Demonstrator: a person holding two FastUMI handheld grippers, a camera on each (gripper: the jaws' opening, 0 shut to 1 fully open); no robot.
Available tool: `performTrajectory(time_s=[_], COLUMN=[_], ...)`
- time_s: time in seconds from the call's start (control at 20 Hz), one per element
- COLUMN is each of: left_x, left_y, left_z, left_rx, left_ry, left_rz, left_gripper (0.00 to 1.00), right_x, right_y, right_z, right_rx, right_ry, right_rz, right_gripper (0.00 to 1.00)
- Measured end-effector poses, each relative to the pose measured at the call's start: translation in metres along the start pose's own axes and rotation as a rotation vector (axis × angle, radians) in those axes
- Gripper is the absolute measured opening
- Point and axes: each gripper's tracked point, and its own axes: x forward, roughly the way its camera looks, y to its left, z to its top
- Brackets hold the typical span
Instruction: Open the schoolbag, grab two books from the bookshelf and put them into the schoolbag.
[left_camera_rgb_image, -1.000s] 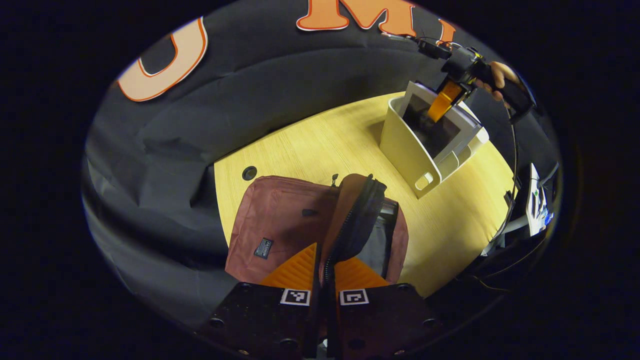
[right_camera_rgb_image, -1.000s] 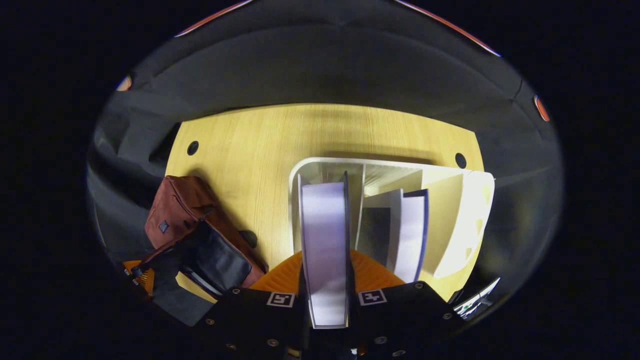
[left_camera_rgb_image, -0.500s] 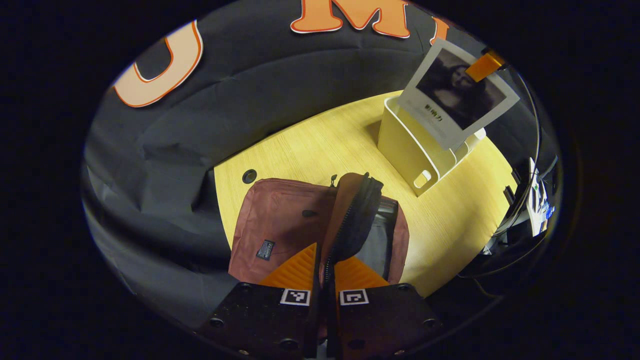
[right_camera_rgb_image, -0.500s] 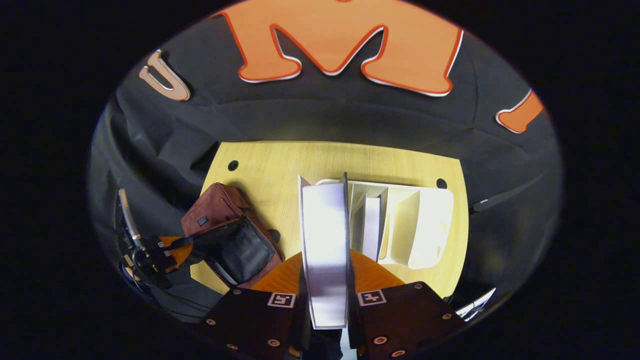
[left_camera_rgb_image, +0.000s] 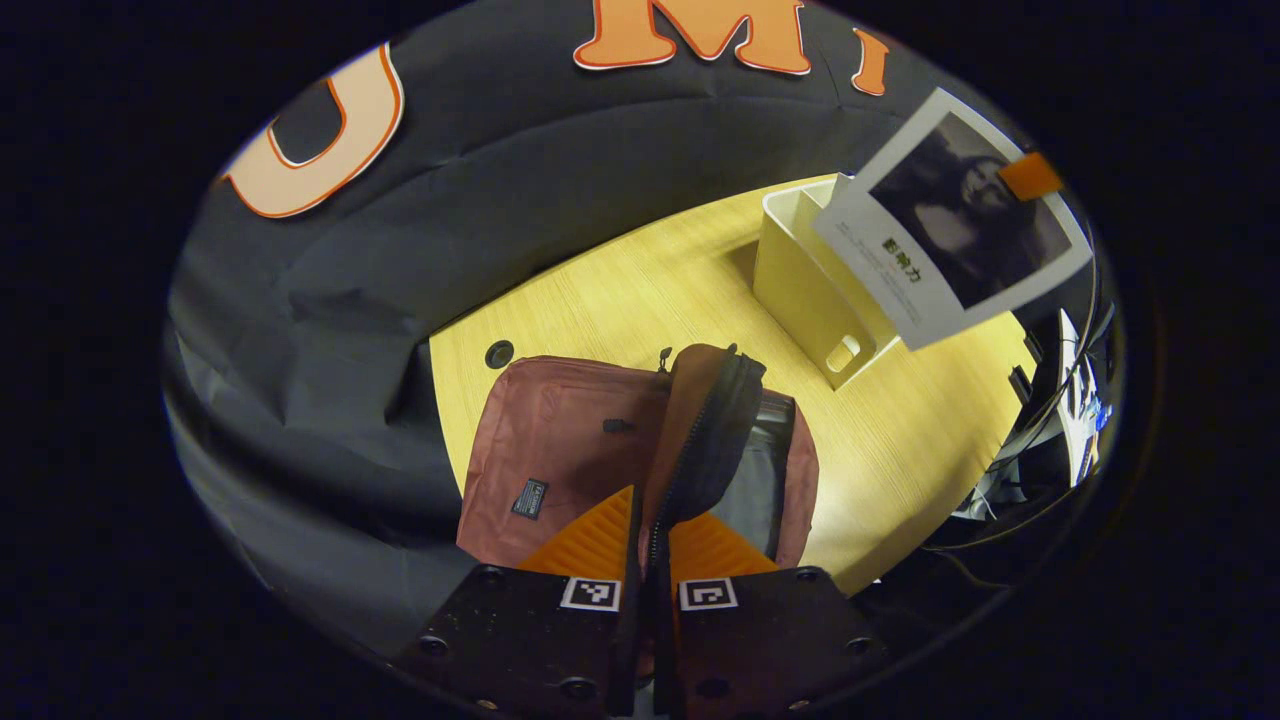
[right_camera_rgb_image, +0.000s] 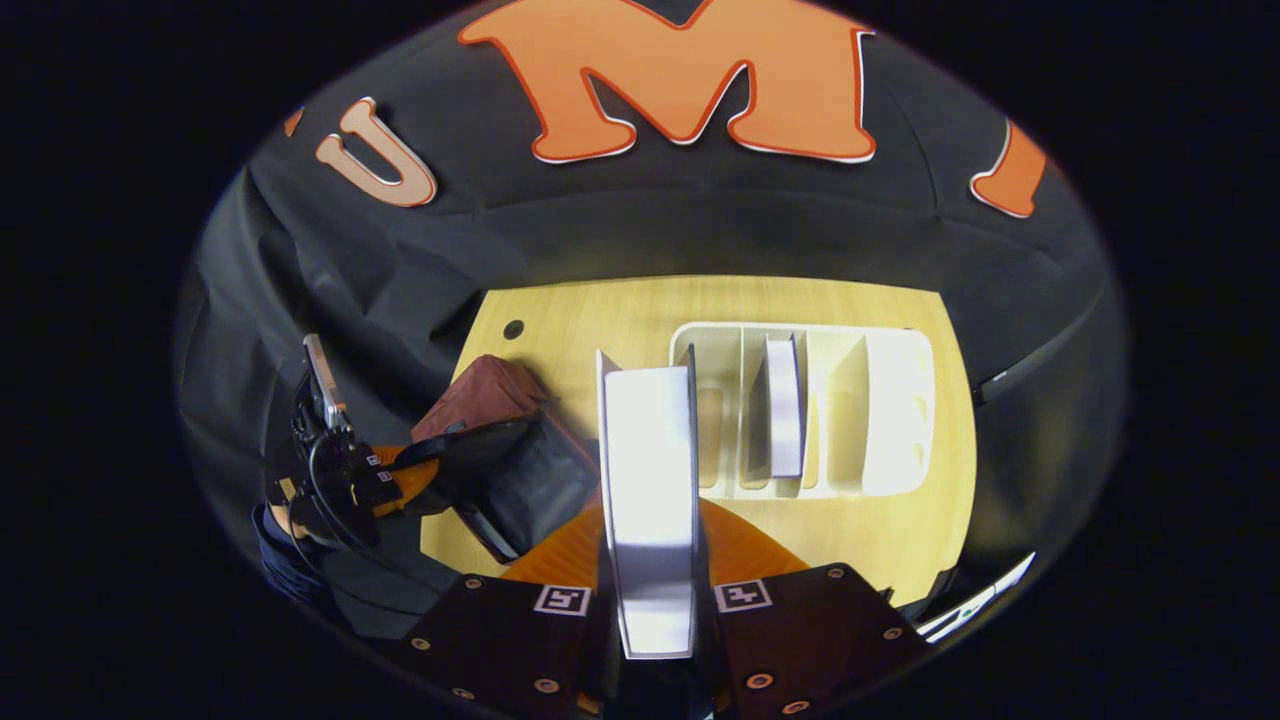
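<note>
A maroon schoolbag (left_camera_rgb_image: 560, 440) lies on the wooden table, its main compartment gaping with a dark lining. My left gripper (left_camera_rgb_image: 648, 535) is shut on the bag's raised zipper flap (left_camera_rgb_image: 705, 430), holding it up. My right gripper (right_camera_rgb_image: 655, 560) is shut on a white-covered book (right_camera_rgb_image: 648, 470), held edge-on high above the table. In the left gripper view that book (left_camera_rgb_image: 950, 215) hangs in the air over the white bookshelf (left_camera_rgb_image: 800, 290), showing a dark portrait cover. A second book (right_camera_rgb_image: 783, 405) stands in the bookshelf (right_camera_rgb_image: 880, 400). The schoolbag (right_camera_rgb_image: 500, 460) and the left gripper (right_camera_rgb_image: 400, 475) sit at left.
The wooden table (right_camera_rgb_image: 620, 320) has round cable holes (left_camera_rgb_image: 498, 352) near its back corners. Black cloth walls surround it. Cables and equipment (left_camera_rgb_image: 1070, 400) lie beyond the table's right edge.
The right gripper has lifted the book up out of the bookshelf and carried it higher and back from the shelf. The left gripper has kept holding the flap still.
</note>
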Motion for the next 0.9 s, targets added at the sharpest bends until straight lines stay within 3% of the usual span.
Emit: performTrajectory(time_s=[0.6,0.9], left_x=[-0.009,-0.014], left_y=[-0.009,-0.029], left_z=[0.008,0.022], left_rx=[-0.027,-0.002], left_ry=[-0.056,-0.106], left_rz=[-0.007,-0.035], left_gripper=[0.07,0.07], right_x=[0.072,0.129], right_y=[0.075,0.107], right_z=[-0.094,-0.112], right_rx=[0.197,0.353], right_ry=[0.029,0.015], right_rz=[0.280,0.403], right_gripper=[0.29,0.29])
